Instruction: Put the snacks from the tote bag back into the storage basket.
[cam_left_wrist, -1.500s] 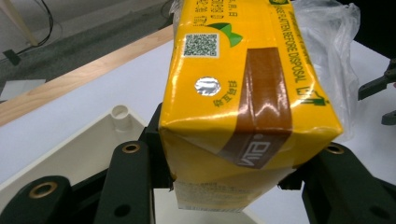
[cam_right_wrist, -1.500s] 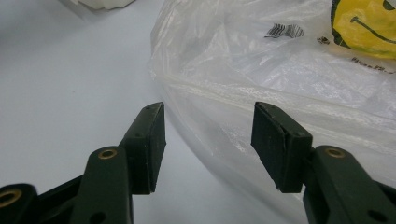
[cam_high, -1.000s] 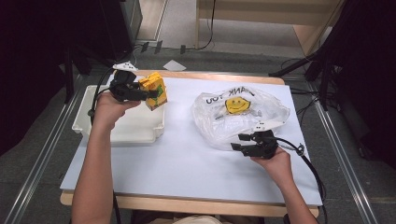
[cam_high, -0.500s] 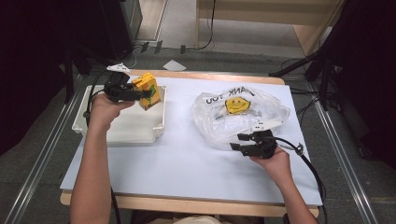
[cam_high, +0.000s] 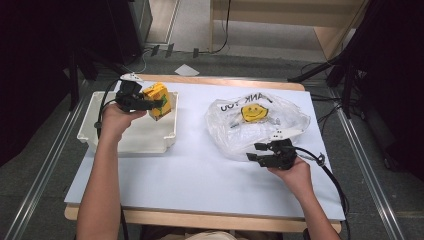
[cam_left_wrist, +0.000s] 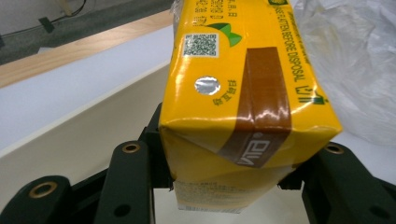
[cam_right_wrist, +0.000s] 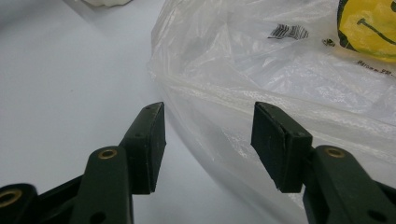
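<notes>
Carton (cam_high: 159, 101) sits clamped between the left gripper's (cam_high: 150, 103) jaws, held above the far right corner of the white tray (cam_high: 95, 134). In the left gripper view the carton (cam_left_wrist: 247, 93) runs with its long axis straight out from the jaws, which pinch its near end from both sides. The tray's floor lies just below the jaws, so the likely next move is a short drop and release, I judge. The left forearm reaches forward along the desk (cam_high: 200, 175), wrist bent to the right. The right gripper (cam_high: 257, 152) rests low on the desk with its jaws apart, the near edge of the plastic bag (cam_right_wrist: 280, 74) lying between and ahead of them, not pinched.
</notes>
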